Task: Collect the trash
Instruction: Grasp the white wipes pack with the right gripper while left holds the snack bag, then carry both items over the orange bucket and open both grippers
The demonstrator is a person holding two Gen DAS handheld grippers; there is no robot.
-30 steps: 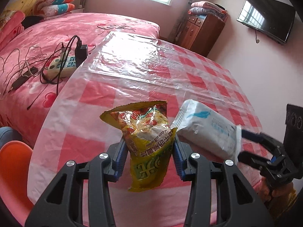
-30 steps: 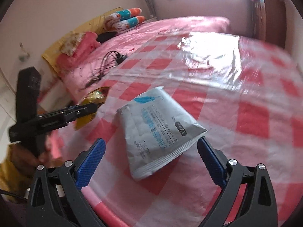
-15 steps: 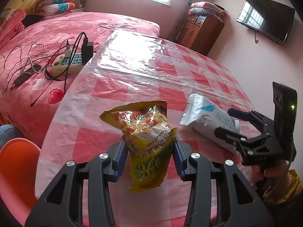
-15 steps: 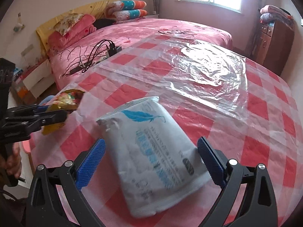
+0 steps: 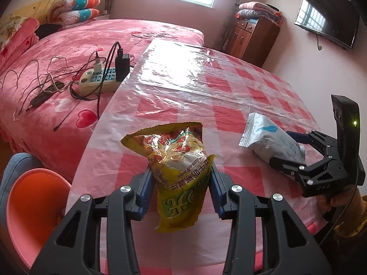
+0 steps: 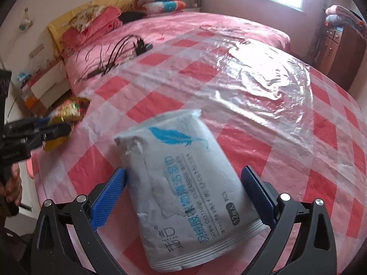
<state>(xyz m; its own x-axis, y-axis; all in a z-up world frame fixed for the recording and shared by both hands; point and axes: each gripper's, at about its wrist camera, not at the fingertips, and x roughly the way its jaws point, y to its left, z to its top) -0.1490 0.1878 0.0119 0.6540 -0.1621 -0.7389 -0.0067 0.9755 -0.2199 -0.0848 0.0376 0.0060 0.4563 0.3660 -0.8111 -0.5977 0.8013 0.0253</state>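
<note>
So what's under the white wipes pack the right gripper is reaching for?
The white wipes pack lies on the red-checked tablecloth, which has a clear plastic sheet over its far part. The right gripper's blue fingers flank the pack. Whatever sits directly beneath the pack is hidden.

The left gripper (image 5: 181, 190) clamped a yellow snack bag (image 5: 177, 171) at six o'clock above the checked table (image 5: 229, 87). At three o'clock, the right gripper (image 5: 298, 151) straddled a white wipes pack (image 5: 268, 137).
</note>
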